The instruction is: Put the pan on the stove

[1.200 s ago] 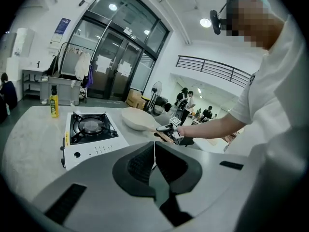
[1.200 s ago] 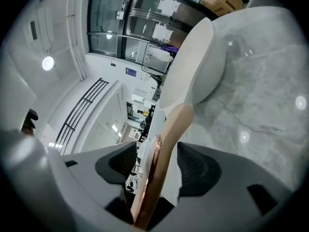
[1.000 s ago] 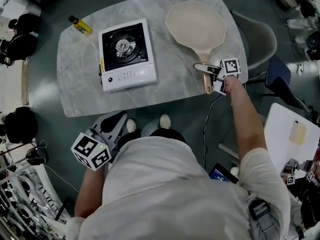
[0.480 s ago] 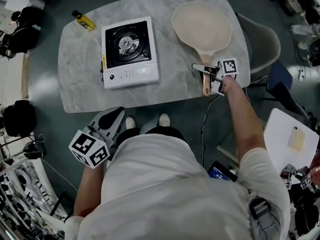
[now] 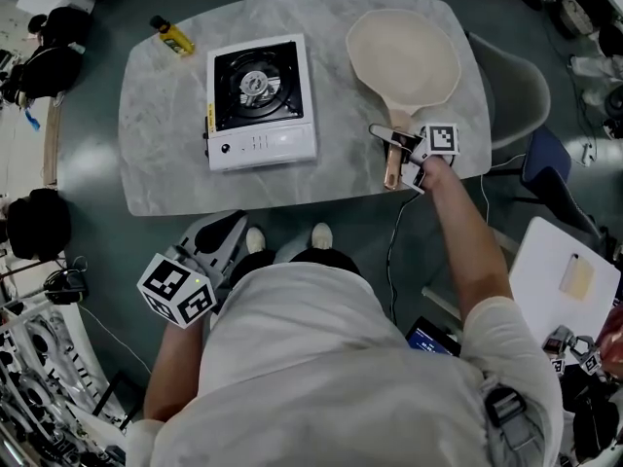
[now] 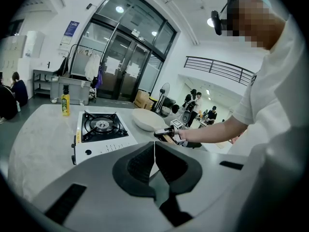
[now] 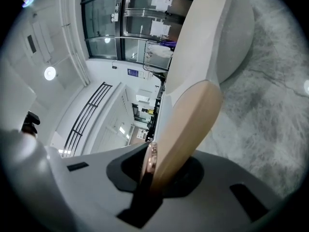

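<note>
A cream pan [image 5: 404,54] lies on the marble table [image 5: 156,163] at the right, its wooden handle [image 5: 392,163] pointing toward me. My right gripper [image 5: 394,144] reaches across that handle, and its jaws are closing with their pads pressed on it. In the right gripper view the handle [image 7: 186,129] runs up from between the jaws to the pan bowl [image 7: 227,37]. The white portable stove [image 5: 258,100] stands left of the pan with a bare burner. My left gripper [image 5: 209,251] hangs shut and empty below the table's near edge.
A yellow bottle [image 5: 173,37] stands at the table's far left corner. A grey chair [image 5: 516,86] sits just past the table's right edge. A cable [image 5: 394,251] hangs from the right gripper. Bags and gear lie on the floor at the left.
My right gripper's jaws have closed onto the pan's handle. The handle's near end has swung slightly left. The left gripper has stayed where it was.
</note>
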Action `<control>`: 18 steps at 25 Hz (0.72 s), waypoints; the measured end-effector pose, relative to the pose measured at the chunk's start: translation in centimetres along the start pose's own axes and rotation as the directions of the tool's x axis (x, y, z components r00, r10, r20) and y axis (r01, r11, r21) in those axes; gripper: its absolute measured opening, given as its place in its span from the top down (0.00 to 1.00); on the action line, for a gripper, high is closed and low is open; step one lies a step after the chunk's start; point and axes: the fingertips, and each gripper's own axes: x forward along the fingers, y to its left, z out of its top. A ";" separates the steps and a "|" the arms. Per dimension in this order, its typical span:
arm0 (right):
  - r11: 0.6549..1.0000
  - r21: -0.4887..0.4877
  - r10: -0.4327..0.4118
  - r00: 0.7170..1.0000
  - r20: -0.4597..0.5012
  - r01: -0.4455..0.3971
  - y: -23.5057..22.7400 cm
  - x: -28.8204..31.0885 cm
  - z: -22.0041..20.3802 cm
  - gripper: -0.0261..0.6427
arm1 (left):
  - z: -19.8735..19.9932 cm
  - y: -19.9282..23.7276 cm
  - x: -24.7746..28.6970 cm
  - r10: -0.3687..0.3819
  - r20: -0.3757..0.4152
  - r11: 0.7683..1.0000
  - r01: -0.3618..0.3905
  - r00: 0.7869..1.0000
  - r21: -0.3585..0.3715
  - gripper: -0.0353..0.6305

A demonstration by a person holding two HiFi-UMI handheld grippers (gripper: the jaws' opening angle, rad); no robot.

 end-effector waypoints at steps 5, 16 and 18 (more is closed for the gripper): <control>1.000 -0.004 -0.006 1.000 0.004 0.006 1.1 0.7 -0.5 0.85 | 0.0 0.7 -0.4 -0.001 0.013 1.000 0.001 1.000 -0.003 0.92; 0.999 -0.038 0.005 1.000 -0.022 -0.006 4.2 1.6 -2.3 0.84 | 0.1 2.2 -1.3 -0.013 0.041 1.000 0.014 0.999 -0.014 0.92; 1.000 -0.029 0.010 1.000 -0.007 -0.010 5.3 1.6 -2.1 0.84 | 0.1 2.5 -1.4 -0.018 0.048 1.000 0.019 0.999 -0.018 0.92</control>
